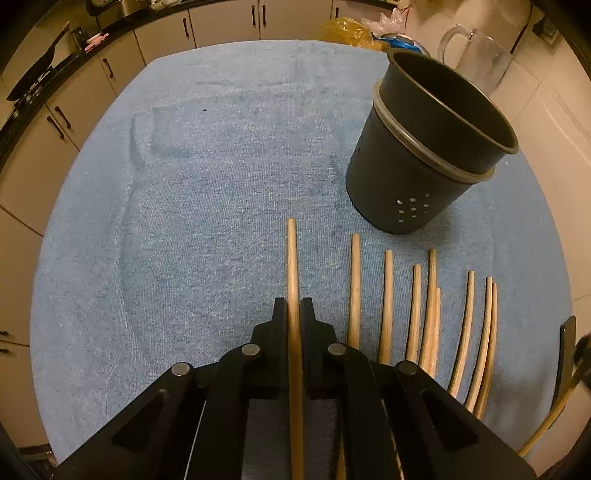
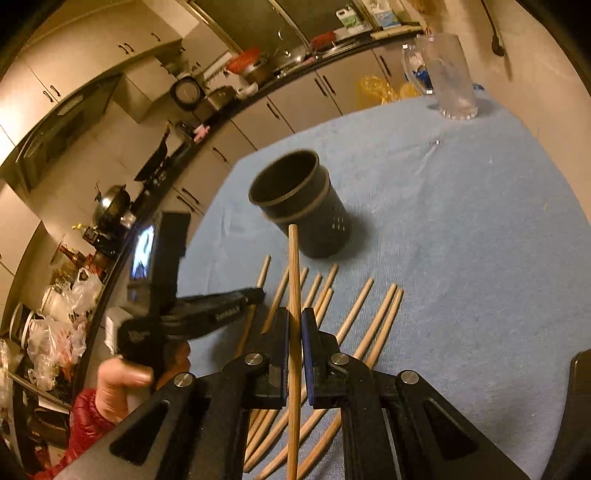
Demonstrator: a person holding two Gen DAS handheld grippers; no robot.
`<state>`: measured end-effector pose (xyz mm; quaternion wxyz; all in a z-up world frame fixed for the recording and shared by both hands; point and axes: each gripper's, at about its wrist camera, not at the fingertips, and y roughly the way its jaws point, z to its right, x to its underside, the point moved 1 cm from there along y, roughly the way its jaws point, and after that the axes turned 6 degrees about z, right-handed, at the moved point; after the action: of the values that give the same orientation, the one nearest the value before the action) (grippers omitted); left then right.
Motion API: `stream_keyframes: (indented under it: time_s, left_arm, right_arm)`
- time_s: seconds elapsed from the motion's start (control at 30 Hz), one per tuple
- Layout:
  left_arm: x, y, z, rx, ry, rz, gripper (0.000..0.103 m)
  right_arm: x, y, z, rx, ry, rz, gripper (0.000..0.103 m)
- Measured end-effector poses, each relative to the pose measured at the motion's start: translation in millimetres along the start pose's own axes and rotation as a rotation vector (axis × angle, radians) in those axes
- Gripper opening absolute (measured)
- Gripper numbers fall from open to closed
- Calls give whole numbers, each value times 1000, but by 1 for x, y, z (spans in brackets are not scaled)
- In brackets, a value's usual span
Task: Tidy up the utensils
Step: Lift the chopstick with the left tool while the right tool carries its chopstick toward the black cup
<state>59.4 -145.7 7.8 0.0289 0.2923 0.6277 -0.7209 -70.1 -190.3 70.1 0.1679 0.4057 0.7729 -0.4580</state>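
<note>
A dark grey utensil holder (image 1: 424,147) with drain holes stands upright on the blue towel (image 1: 203,184); it also shows in the right wrist view (image 2: 299,203). Several wooden chopsticks (image 1: 388,306) lie side by side in front of it, also seen in the right wrist view (image 2: 354,314). My left gripper (image 1: 294,306) is shut on one chopstick (image 1: 291,266), low over the towel, left of the row. My right gripper (image 2: 294,321) is shut on another chopstick (image 2: 294,277), raised above the row with its tip pointing toward the holder. The left gripper (image 2: 221,310) appears at the row's left.
A clear glass pitcher (image 2: 447,77) stands at the towel's far corner, also in the left wrist view (image 1: 480,55). Yellow and blue bags (image 1: 351,31) lie beyond the towel's far edge. Kitchen cabinets (image 2: 280,107) and a cluttered counter run behind the table.
</note>
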Motion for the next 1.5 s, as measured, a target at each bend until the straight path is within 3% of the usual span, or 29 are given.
stream_keyframes:
  time_s: [0.13,0.5,0.67,1.1,1.5]
  left_arm:
    - [12,-18,-13,36,-11,45,6]
    - [31,-124,-31,102,-26,304,6]
    - [35,-160,-31,117,-32,377,6]
    - [31,-201,-36,130,-34,462,6]
    - [-10,-242,-20,145,-22,531,6]
  right_arm:
    - [-2,-13,-6,-1,-8,37,7]
    - [-9,-43,-32,3,-79,152,7]
    - [-10,-52,-41,1,-99,180,7]
    - [-13,-70,-47,-13,-102,224,7]
    - [-50,-85,-41,-24,-54,289,7]
